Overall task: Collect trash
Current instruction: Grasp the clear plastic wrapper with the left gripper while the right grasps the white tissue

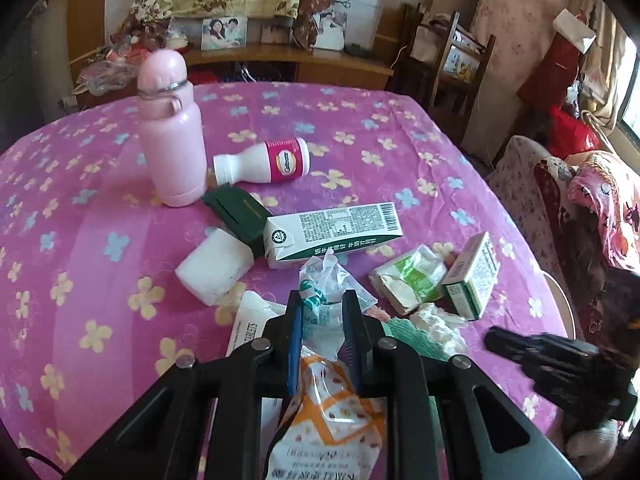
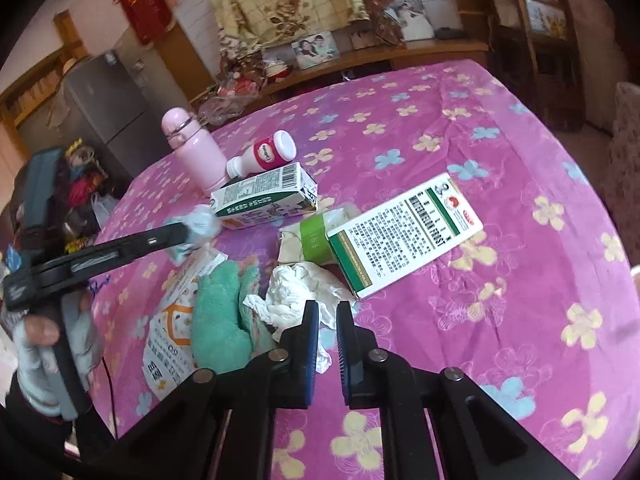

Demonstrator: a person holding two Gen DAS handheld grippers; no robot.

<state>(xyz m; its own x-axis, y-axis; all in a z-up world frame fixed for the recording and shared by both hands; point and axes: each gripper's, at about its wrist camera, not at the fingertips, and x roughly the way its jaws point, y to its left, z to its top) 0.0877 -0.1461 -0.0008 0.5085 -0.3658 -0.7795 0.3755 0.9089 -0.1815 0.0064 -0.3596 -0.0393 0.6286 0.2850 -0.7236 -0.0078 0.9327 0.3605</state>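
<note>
My left gripper (image 1: 322,300) is shut on a crumpled clear plastic wrapper (image 1: 326,280) with green print, held above an orange and white snack bag (image 1: 332,412); it shows from the side in the right wrist view (image 2: 188,236). My right gripper (image 2: 328,312) is nearly closed and empty, just above a crumpled white tissue (image 2: 296,292). A milk carton (image 1: 332,228), a small white and green box (image 1: 472,276), a green-banded wrapper (image 1: 408,280) and a white bottle with a pink label (image 1: 264,160) lie on the pink flowered tablecloth (image 1: 100,240).
A tall pink flask (image 1: 172,132) stands at the left rear. A dark green case (image 1: 240,216) and a white foam block (image 1: 216,264) lie beside the carton. A green plush cloth (image 2: 220,320) lies by the tissue. A chair (image 1: 460,68) and sofa (image 1: 560,200) stand right.
</note>
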